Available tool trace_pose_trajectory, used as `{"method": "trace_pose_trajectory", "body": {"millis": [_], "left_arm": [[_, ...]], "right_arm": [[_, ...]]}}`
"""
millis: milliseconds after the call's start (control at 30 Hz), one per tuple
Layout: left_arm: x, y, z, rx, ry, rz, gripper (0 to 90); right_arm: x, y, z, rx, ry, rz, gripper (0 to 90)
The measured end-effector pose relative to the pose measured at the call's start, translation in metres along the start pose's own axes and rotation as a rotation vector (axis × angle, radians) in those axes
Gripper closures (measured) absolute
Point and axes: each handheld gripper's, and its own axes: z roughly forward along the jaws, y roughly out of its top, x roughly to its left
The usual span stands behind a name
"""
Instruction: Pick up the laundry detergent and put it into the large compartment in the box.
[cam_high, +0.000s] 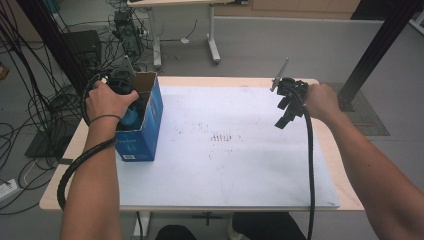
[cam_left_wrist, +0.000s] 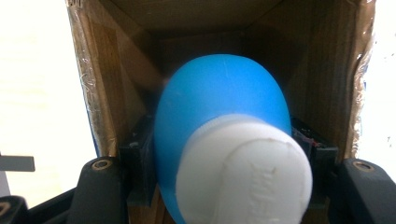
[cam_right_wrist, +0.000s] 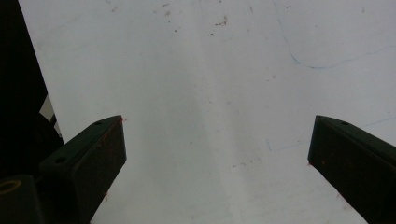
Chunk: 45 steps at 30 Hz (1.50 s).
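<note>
The blue bottle (cam_left_wrist: 219, 121) (white cap toward the camera) sits clamped in the left claw (cam_left_wrist: 224, 186), inside the open cardboard box (cam_high: 150, 107) at the desk's (cam_high: 235, 165) left edge. Its rounded body could slip sideways. The right claw (cam_right_wrist: 217, 154) hangs spread, empty.

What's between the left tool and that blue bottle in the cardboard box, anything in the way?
Nothing visible. The left tool is already inside the open cardboard box, with its jaws on either side of the blue bottle, whose white cap faces the camera. The box walls stand close on both sides.
</note>
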Motion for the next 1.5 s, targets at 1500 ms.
{"method": "trace_pose_trajectory", "body": {"millis": [1500], "left_arm": [[-0.003, -0.002, -0.028, -0.01, 0.015, -0.007, 32.1]], "right_arm": [[0.0, -0.004, 0.003, -0.017, 0.006, -0.001, 4.2]]}}
